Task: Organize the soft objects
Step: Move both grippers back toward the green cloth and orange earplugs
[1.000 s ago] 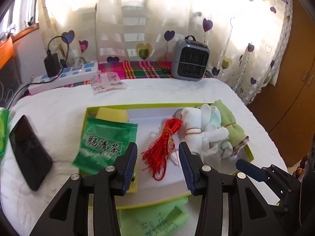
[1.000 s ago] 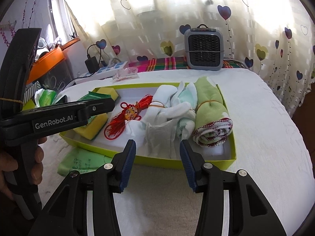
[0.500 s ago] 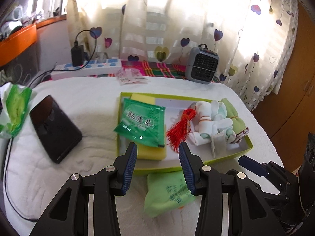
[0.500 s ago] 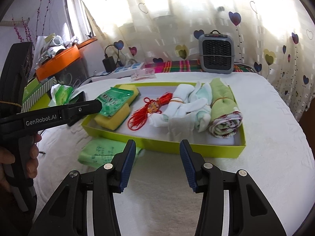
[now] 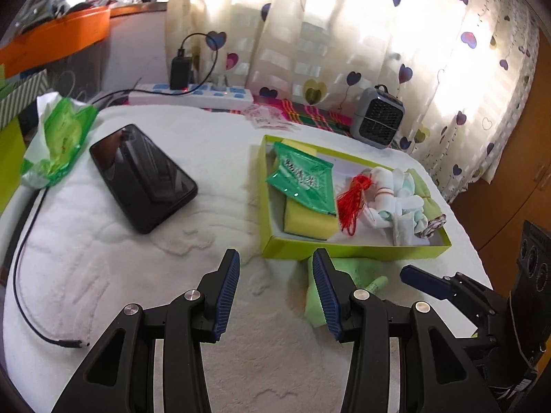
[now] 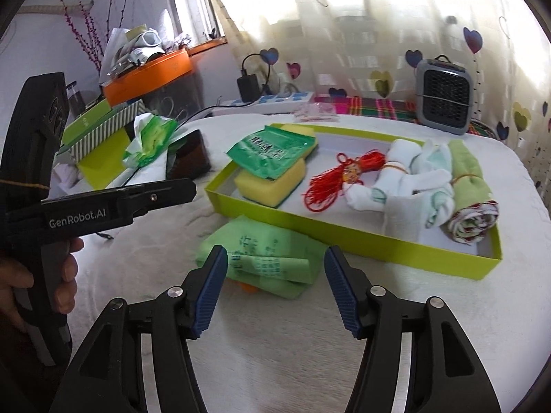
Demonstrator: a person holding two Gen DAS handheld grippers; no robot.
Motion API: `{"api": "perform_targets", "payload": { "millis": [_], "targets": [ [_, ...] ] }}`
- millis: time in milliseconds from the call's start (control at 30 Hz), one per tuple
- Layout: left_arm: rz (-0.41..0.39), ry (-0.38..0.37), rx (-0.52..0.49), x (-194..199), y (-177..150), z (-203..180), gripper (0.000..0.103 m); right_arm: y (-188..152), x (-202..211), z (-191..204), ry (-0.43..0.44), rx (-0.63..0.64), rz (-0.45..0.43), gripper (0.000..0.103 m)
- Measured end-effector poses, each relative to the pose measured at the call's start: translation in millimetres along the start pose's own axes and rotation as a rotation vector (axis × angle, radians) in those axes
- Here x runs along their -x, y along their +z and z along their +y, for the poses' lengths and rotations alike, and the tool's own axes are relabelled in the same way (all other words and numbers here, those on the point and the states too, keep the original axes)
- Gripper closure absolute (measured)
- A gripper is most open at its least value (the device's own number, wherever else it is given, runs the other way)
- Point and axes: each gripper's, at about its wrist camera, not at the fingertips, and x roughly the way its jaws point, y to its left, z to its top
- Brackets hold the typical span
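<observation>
one folded pale-green cloth (image 6: pixel 265 254) with printed text, beside tray (image 6: pixel 378 241)

My left gripper (image 5: pixel 275 289) open, nothing between pads, fingers level; right gripper (image 6: pixel 275 289) open wider, also empty; my left hand (image 6: pixel 20 289) wrapped round its handle

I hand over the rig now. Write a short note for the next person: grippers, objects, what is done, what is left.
Left gripper: open, empty, above the white cover.
Right gripper: open, empty, aimed at the light green folded bag.
Done: in the yellow-green tray lie the yellow sponge with the green packet on it, red tassel, white socks and rolled green towel.
Left: the bag lies outside, against the tray's front wall; probably it goes in next.
</observation>
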Motion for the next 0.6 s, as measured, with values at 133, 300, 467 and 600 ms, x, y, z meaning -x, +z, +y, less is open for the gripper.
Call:
{"api": "perform_targets", "payload": {
  "millis": [133,300,467,600],
  "targets": [
    [0.009,0.002,0.035,0,-7,15,0.060,0,-9,16,0.008,0.051,0.004,0.039],
    [0.026,0.003,0.059,-2,-15,26,0.060,3,-19,27,0.004,0.076,0.017,0.034],
    [0.035,0.000,0.075,-4,-18,32,0.060,3,-32,37,-0.013,0.112,0.041,0.034],
    [0.039,-0.002,0.092,-6,-19,37,0.060,2,-42,44,-0.053,0.152,0.069,0.034]
  ]
}}
